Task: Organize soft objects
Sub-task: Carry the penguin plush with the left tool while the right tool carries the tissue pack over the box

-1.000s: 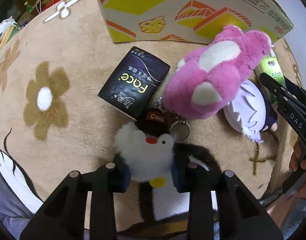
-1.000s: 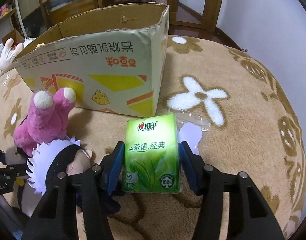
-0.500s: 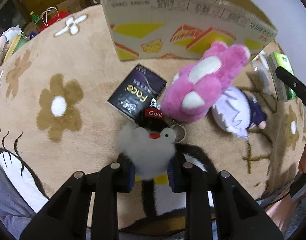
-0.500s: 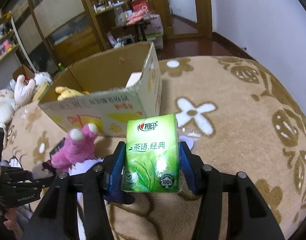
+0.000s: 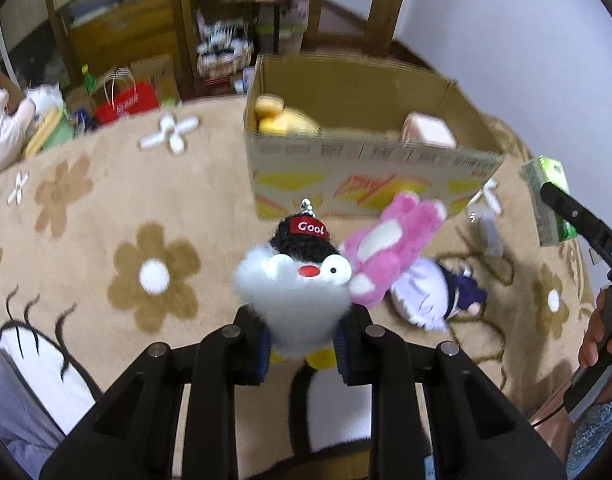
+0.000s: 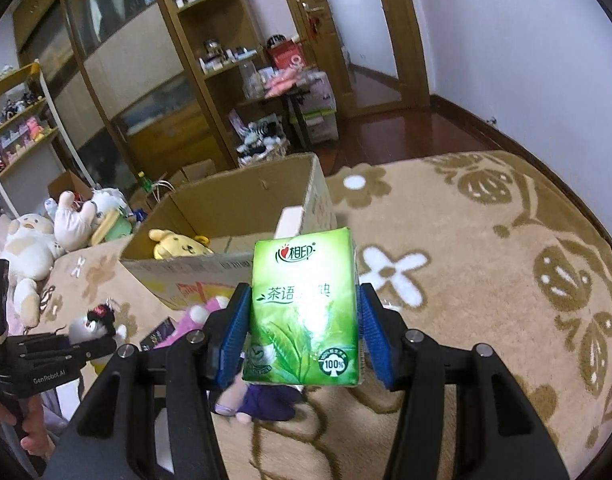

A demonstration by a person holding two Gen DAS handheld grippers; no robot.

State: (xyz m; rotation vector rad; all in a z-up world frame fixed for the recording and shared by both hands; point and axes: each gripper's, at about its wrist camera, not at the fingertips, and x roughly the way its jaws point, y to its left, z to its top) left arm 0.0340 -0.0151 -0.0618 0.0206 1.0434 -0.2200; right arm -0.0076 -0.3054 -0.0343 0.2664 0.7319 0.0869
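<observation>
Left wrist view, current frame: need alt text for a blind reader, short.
The left gripper is shut on a fluffy white penguin keychain plush with a black "Cool" cap, held above a beige flowered rug. Behind it an open cardboard box holds a yellow plush; a pink plush and a purple-haired doll lie before it.

The red patch on the black knitted cap of the fluffy white penguin plush [image 5: 293, 288] reads "Cool", the green plastic-wrapped tissue pack [image 6: 303, 312] bears "相印", "茶语" and a round "100%" mark, and the black left gripper [image 6: 85, 346] carries "GenRobot.AI" in white.
</observation>
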